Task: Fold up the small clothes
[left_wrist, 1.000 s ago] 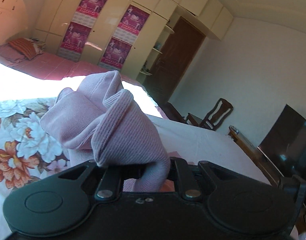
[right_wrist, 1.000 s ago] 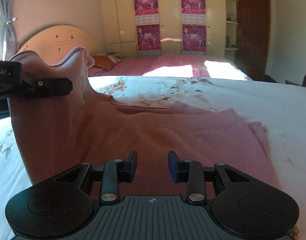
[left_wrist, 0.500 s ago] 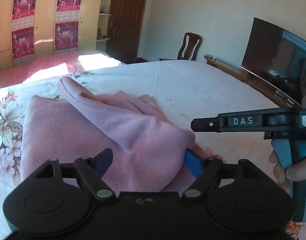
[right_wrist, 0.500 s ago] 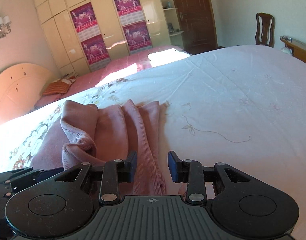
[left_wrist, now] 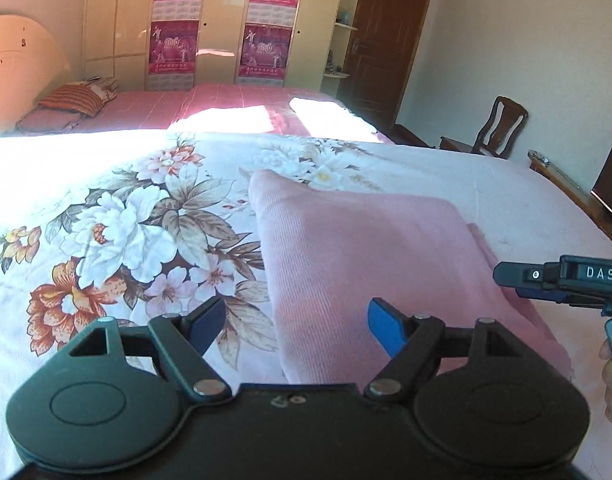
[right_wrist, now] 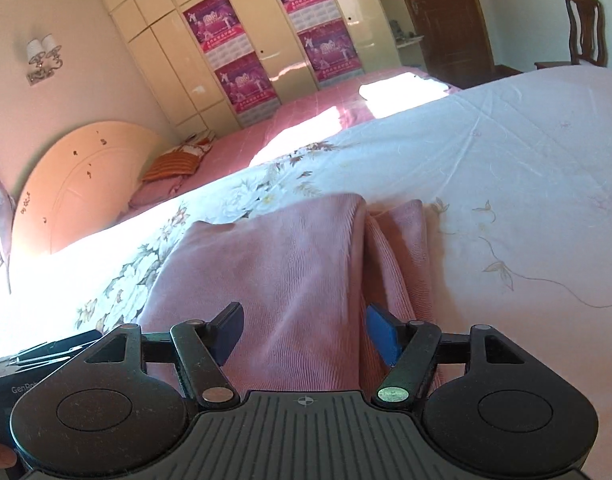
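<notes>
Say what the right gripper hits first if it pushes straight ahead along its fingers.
Most likely the pink garment: it lies on the bedspread directly ahead of the right gripper, whose jaws are opening with the cloth lying between them, not pinched. Depth is unclear; the gap looks small.

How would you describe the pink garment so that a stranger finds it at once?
Look at the big bed with the white flowered sheet. The pink garment lies folded on it, right in front of both grippers. It is the only plain ribbed knit there; the striped pillow lies on the farther bed.
</notes>
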Action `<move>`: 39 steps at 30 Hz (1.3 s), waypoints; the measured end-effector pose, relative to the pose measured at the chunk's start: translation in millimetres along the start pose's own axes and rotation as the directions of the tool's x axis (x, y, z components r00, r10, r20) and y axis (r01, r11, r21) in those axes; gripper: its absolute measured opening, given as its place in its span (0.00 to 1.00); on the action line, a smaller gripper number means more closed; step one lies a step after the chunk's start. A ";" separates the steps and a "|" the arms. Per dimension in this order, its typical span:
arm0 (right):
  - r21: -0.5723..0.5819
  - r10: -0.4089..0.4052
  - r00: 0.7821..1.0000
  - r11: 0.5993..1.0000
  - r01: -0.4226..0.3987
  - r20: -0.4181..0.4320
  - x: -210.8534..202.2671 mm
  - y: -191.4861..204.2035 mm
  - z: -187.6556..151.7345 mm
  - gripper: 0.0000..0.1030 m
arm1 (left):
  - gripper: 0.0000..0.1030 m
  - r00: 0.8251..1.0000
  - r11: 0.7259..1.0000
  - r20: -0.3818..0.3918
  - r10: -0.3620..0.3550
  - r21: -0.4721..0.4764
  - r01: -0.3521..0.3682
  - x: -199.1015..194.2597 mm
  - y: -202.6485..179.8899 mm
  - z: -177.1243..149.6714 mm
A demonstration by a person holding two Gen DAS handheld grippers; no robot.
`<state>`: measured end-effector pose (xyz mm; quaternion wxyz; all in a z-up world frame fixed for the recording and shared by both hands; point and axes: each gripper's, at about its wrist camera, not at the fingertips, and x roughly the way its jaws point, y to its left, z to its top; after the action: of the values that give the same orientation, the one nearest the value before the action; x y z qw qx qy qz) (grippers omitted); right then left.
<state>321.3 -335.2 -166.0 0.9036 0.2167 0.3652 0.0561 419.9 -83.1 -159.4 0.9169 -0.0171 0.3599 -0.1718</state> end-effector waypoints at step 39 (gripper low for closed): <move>-0.068 -0.076 0.995 0.995 0.072 -0.066 1.6 -44.4 10.5 0.09 | 0.84 0.995 0.994 -0.064 -0.080 0.065 0.084 12.9 -27.1 -23.7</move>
<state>327.1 -378.4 -179.5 0.8987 0.1714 0.4016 0.0419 404.7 -110.6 -181.2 0.8977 0.0042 0.3807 -0.2218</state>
